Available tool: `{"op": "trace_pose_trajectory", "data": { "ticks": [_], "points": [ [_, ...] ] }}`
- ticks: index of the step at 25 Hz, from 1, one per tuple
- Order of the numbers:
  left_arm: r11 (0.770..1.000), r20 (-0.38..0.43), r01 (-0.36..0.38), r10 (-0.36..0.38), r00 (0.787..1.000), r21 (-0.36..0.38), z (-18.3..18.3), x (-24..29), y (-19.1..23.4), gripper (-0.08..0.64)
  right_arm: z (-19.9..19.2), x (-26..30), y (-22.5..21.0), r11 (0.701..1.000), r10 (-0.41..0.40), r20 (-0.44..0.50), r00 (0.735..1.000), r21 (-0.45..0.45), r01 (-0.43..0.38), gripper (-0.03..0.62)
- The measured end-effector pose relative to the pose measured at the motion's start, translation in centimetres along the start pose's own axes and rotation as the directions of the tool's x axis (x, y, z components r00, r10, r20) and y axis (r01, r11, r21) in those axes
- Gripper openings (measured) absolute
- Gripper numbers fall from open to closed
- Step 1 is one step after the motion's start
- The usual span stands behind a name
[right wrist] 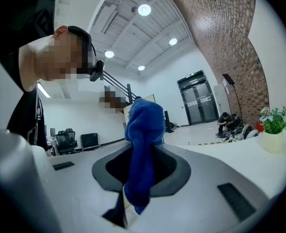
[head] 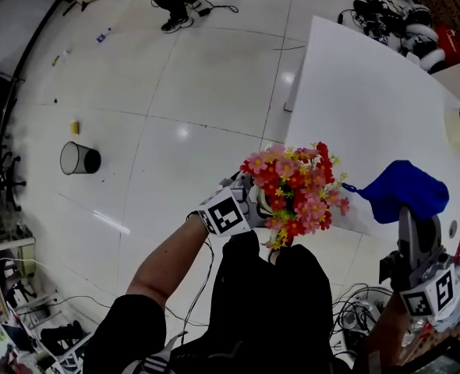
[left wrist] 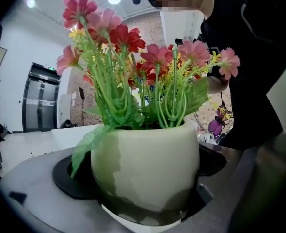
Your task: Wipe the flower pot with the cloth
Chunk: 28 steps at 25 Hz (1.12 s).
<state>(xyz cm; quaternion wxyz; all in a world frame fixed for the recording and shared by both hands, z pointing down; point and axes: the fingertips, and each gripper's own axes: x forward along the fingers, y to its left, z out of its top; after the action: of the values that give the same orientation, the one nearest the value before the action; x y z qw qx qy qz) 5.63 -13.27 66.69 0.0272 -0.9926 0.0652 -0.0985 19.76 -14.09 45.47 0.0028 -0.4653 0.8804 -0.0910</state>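
Note:
A cream flower pot [left wrist: 148,171] full of red, pink and yellow artificial flowers [head: 299,189] sits between the jaws of my left gripper [head: 255,209], which is shut on it and holds it up in front of the person's body. In the head view the pot itself is hidden under the blooms. My right gripper [head: 408,223] is shut on a blue cloth [head: 401,189], which stands bunched above the jaws to the right of the flowers. In the right gripper view the blue cloth [right wrist: 143,149] hangs in a narrow fold between the jaws.
A white table [head: 370,115] stretches away on the right, with a second potted plant [right wrist: 273,130] near its far edge. A black wire bin [head: 79,158] stands on the tiled floor at left. Cables [head: 351,306] lie on the floor near the person's feet.

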Motion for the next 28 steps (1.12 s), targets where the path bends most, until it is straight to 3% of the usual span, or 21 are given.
{"op": "trace_pose_trajectory", "data": {
  "ticks": [8, 13, 21, 28],
  "points": [
    [0.999, 0.061, 0.023, -0.025, 0.998, 0.040, 1.6, -0.8, 0.0, 0.595, -0.7, -0.2, 0.7, 1.000, 0.004, -0.017, 1.000, -0.013, -0.005, 0.064],
    [0.996, 0.030, 0.064, -0.066, 0.997, 0.058, 1.5, 0.4, -0.3, 0.597, -0.7, 0.6, 1.3, 1.000, 0.018, -0.031, 0.999, 0.015, -0.017, 0.064],
    [0.999, 0.047, -0.011, 0.009, 0.999, 0.047, 1.4, 0.9, 0.1, 0.584, -1.5, 0.5, 1.8, 0.999, 0.048, -0.036, 0.998, -0.007, -0.048, 0.064],
    [0.998, 0.079, -0.053, 0.055, 0.995, -0.025, 4.0, -1.0, 0.9, 0.581, 0.7, 0.9, 2.1, 0.998, 0.062, -0.025, 0.998, -0.004, -0.062, 0.064]
  ]
}}
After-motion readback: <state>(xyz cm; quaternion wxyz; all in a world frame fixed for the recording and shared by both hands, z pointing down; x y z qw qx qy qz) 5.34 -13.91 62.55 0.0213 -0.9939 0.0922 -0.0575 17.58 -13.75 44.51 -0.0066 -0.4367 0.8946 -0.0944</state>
